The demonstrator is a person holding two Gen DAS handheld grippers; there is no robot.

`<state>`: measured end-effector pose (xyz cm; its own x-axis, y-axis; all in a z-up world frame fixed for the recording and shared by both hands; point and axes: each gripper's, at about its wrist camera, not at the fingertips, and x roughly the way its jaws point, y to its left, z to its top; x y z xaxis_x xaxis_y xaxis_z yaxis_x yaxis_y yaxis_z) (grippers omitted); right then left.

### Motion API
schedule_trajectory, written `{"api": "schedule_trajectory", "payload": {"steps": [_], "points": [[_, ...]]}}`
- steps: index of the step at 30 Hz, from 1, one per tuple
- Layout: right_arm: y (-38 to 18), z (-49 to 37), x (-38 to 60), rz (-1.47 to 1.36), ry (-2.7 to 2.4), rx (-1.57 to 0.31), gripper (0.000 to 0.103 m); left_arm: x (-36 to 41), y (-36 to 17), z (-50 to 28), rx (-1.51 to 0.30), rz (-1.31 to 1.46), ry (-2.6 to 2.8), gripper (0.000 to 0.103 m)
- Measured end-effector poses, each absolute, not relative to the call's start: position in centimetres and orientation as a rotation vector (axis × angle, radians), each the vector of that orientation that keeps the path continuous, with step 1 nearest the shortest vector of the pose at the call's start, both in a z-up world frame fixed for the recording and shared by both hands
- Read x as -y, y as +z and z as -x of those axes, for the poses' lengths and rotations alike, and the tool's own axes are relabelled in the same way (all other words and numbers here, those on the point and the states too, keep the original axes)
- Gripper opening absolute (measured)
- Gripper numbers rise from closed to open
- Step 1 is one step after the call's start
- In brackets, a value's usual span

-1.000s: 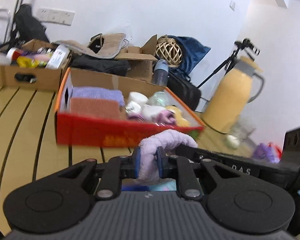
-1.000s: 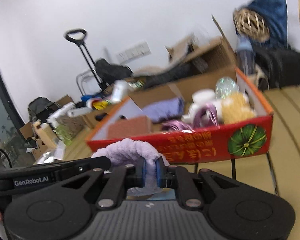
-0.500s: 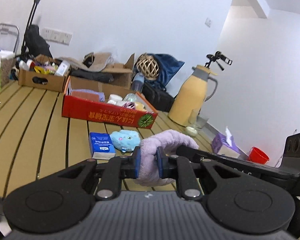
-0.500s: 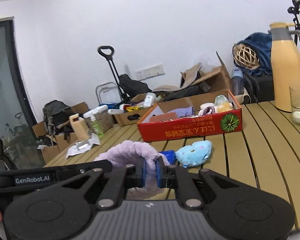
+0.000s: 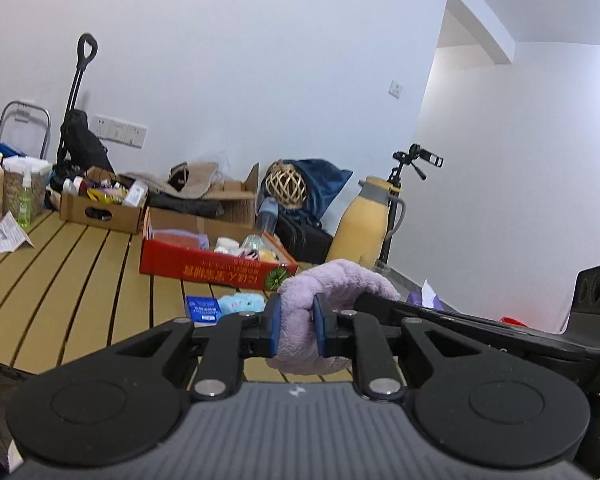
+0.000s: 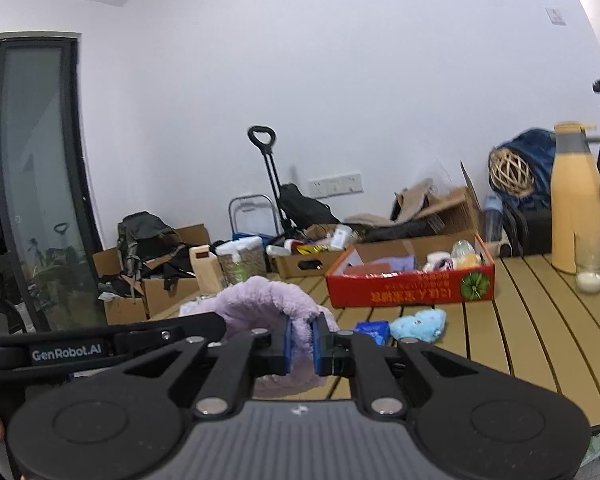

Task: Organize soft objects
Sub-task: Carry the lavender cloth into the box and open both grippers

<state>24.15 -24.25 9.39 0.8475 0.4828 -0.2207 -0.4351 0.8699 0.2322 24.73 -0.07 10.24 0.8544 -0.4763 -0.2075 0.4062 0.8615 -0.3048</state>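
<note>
A fluffy lilac cloth [image 5: 332,280] hangs between both grippers, held up off the slatted wooden table [image 5: 80,272]. My left gripper [image 5: 296,324] is shut on one end of it. My right gripper [image 6: 301,340] is shut on the other end of the cloth [image 6: 260,300]. A red cardboard box [image 6: 410,286] holding towels, jars and soft items stands further back on the table; it also shows in the left wrist view [image 5: 216,268]. A light blue plush toy [image 6: 418,322] and a blue tissue pack [image 6: 374,330] lie on the table in front of the box.
A yellow thermos jug [image 6: 576,200] and a glass [image 6: 590,264] stand at the table's right. A brown box of bottles [image 5: 100,210] and a green bottle [image 5: 24,204] stand at the back left. Cartons, bags and a trolley clutter the floor behind.
Both grippers, still shut on the lilac cloth, have pulled back and up from the red box. The box now looks much farther away, and the plush toy and tissue pack have come into view.
</note>
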Motion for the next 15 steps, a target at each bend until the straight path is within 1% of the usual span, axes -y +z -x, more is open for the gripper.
{"api": "schedule_trajectory", "payload": {"steps": [5,8,11,15], "points": [[10.3,-24.2,23.9,-0.180,0.496,-0.256,0.010,-0.4,10.9,-25.1,-0.250,0.249,-0.478,0.017],[11.2,-25.7,23.5,-0.169,0.507,-0.240,0.010,-0.8,12.0,-26.9,-0.225,0.241,-0.483,0.017],[13.0,-28.6,23.0,-0.152,0.514,-0.200,0.010,-1.2,13.8,-30.4,-0.195,0.230,-0.491,0.017],[15.5,-35.0,22.5,-0.140,0.519,-0.179,0.010,-1.4,16.0,-37.2,-0.214,0.222,-0.494,0.017]]}}
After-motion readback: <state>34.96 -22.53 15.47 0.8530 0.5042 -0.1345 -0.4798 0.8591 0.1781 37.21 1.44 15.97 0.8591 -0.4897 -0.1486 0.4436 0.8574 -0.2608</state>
